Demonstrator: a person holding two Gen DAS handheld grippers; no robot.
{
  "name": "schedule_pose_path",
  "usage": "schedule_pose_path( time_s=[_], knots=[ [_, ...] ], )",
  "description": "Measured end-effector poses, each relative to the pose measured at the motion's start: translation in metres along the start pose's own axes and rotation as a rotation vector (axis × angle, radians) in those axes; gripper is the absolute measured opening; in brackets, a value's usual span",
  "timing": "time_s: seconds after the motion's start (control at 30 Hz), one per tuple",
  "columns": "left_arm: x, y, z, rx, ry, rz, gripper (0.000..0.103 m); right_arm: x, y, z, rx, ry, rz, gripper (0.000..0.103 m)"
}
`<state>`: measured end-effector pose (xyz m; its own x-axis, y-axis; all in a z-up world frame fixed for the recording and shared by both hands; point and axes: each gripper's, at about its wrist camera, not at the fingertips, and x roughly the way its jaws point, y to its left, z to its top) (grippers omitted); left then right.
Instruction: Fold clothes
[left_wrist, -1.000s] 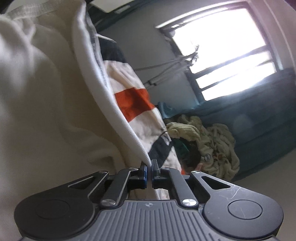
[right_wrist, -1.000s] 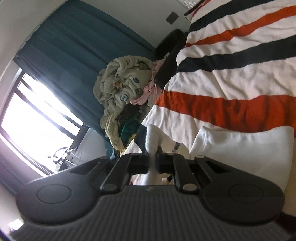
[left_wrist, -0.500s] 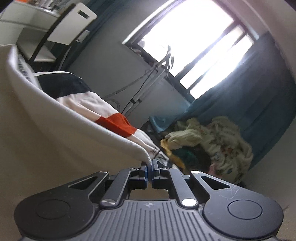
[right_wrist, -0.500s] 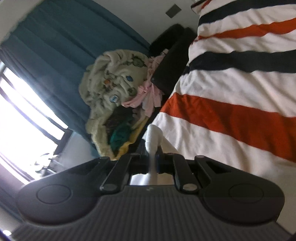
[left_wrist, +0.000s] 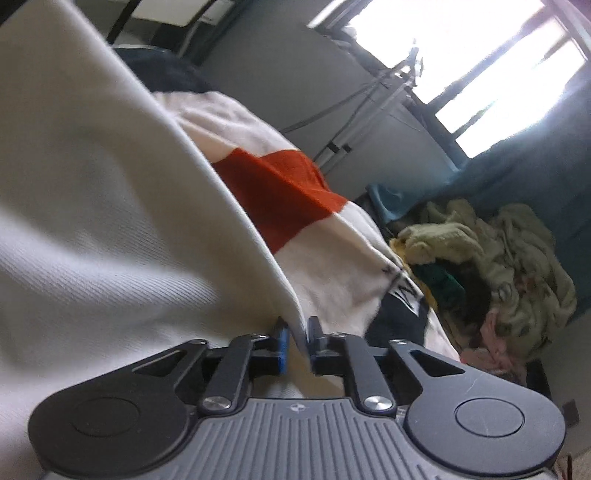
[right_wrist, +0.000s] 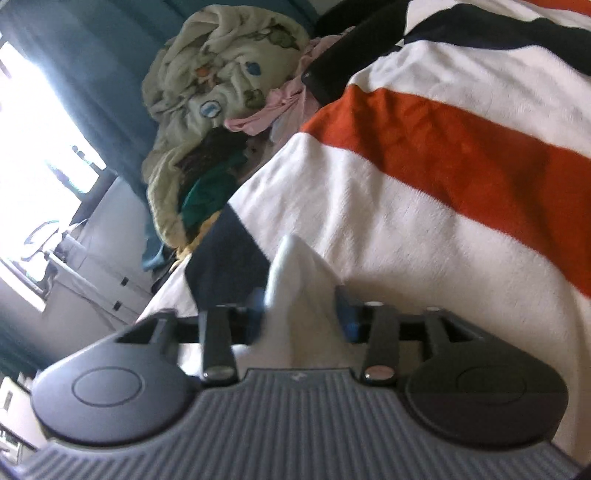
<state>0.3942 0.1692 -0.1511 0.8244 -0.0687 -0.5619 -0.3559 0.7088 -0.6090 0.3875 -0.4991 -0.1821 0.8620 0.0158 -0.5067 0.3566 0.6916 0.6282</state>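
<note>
Bed with white, orange and black striped blanket (right_wrist: 424, 192), cream garment (left_wrist: 92, 221) on it, heaped laundry pile (right_wrist: 221, 85) beyond

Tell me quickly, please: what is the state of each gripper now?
Left gripper: open, white garment edge between its jaws.
Right gripper: open, white cloth bunched between its jaws.
</note>
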Motion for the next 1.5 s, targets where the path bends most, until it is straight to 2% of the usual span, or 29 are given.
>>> schedule_pose_path(
  time_s=[0.03, 0.17, 0.27, 0.33, 0.43, 0.57, 0.63, 0.73, 0.8, 0.97, 1.0, 1.2, 1.3, 1.5],
  knots=[
    [-0.006, 0.001, -0.001, 0.009, 0.005, -0.015, 0.04, -0.006, 0.002, -0.001, -0.011, 0.003, -0.009, 0.082],
    [-0.04, 0.008, -0.009, 0.036, 0.003, -0.04, 0.058, -0.036, 0.003, -0.007, 0.005, -0.004, -0.023, 0.083],
    [-0.074, 0.018, -0.019, 0.051, 0.006, -0.046, 0.062, -0.066, 0.0, -0.014, 0.037, -0.022, -0.012, 0.083],
    [-0.101, 0.025, -0.026, 0.071, 0.02, -0.037, 0.061, -0.088, 0.002, -0.016, 0.034, -0.009, 0.002, 0.082],
    [-0.153, 0.017, -0.033, 0.202, 0.027, 0.048, 0.061, -0.13, 0.009, -0.018, 0.033, 0.012, 0.01, 0.084],
    [-0.231, 0.008, -0.045, 0.353, -0.01, 0.108, 0.066, -0.182, 0.019, -0.019, 0.046, 0.103, 0.0, 0.083],
    [-0.261, 0.009, -0.05, 0.374, -0.017, 0.112, 0.073, -0.202, 0.018, -0.019, 0.088, 0.181, 0.008, 0.083],
    [-0.287, 0.01, -0.057, 0.376, 0.003, 0.117, 0.074, -0.223, 0.013, -0.025, 0.155, 0.257, 0.029, 0.083],
    [-0.291, 0.007, -0.061, 0.389, 0.035, 0.109, 0.074, -0.231, 0.011, -0.03, 0.179, 0.283, 0.044, 0.083],
    [-0.281, -0.004, -0.085, 0.525, 0.064, 0.105, 0.074, -0.236, 0.012, -0.046, 0.148, 0.282, 0.103, 0.082],
    [-0.276, -0.006, -0.089, 0.549, 0.075, 0.104, 0.074, -0.233, 0.009, -0.049, 0.158, 0.287, 0.113, 0.078],
    [-0.229, -0.013, -0.11, 0.696, 0.097, 0.127, 0.074, -0.197, -0.01, -0.055, 0.22, 0.281, 0.143, 0.076],
    [-0.196, -0.016, -0.122, 0.787, 0.074, 0.166, 0.074, -0.172, -0.022, -0.056, 0.251, 0.275, 0.124, 0.076],
    [-0.14, -0.026, -0.145, 0.933, -0.048, 0.251, 0.074, -0.119, -0.046, -0.056, 0.288, 0.263, 0.086, 0.074]
  ],
)
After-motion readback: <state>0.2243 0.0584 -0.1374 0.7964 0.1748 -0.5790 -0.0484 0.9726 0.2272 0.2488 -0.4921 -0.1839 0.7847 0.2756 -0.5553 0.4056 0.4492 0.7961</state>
